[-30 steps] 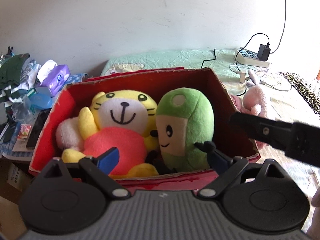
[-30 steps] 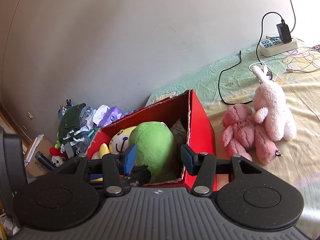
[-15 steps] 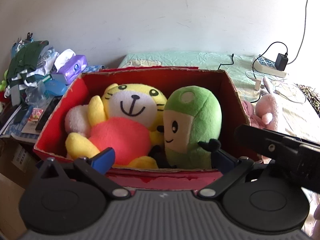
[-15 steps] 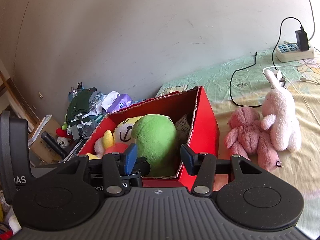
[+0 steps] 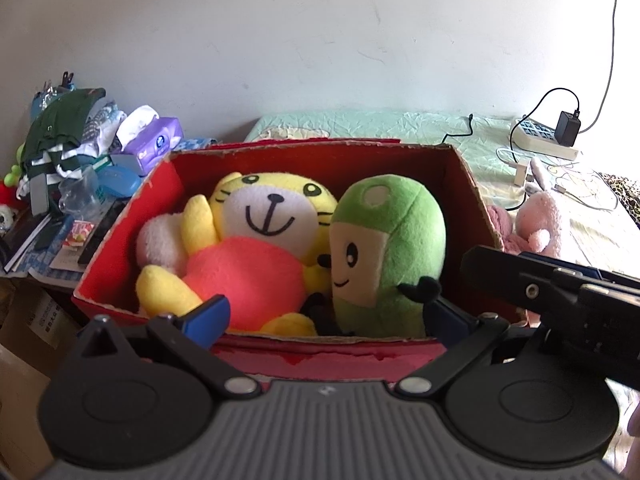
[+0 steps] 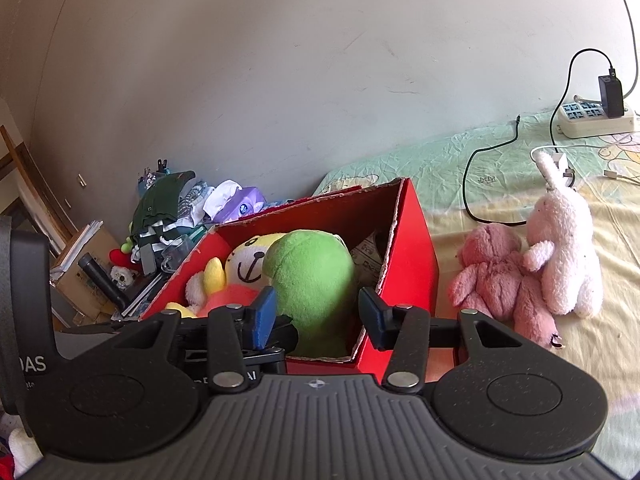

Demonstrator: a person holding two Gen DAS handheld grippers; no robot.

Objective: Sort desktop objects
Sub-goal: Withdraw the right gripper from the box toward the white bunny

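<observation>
The red box [image 5: 120,248] sits on the bed [image 6: 472,160] with two plushies packed in it: the tiger [image 5: 260,240] lying back on the left side, and the green plush [image 5: 388,256] upright right next to it, touching. There's also a bit of white fluffy something [image 5: 156,236] tucked behind the tiger's arm, can't tell what it is.

The left gripper [image 5: 326,320] hangs at the near edge of the box, fingers spread wide with nothing between them. The right gripper [image 6: 316,316] is at the box's near right corner, fingers also apart and empty, the green plush just showing through the gap.

Outside the box, on the bed to its right, the dark pink teddy [image 6: 492,272] and the pale pink bunny [image 6: 568,248] lean against each other. Further back near the wall there's a power strip [image 6: 596,118] with a charger [image 6: 610,96] plugged in. Left of the box, a messy pile with a purple tissue pack [image 5: 154,144].
</observation>
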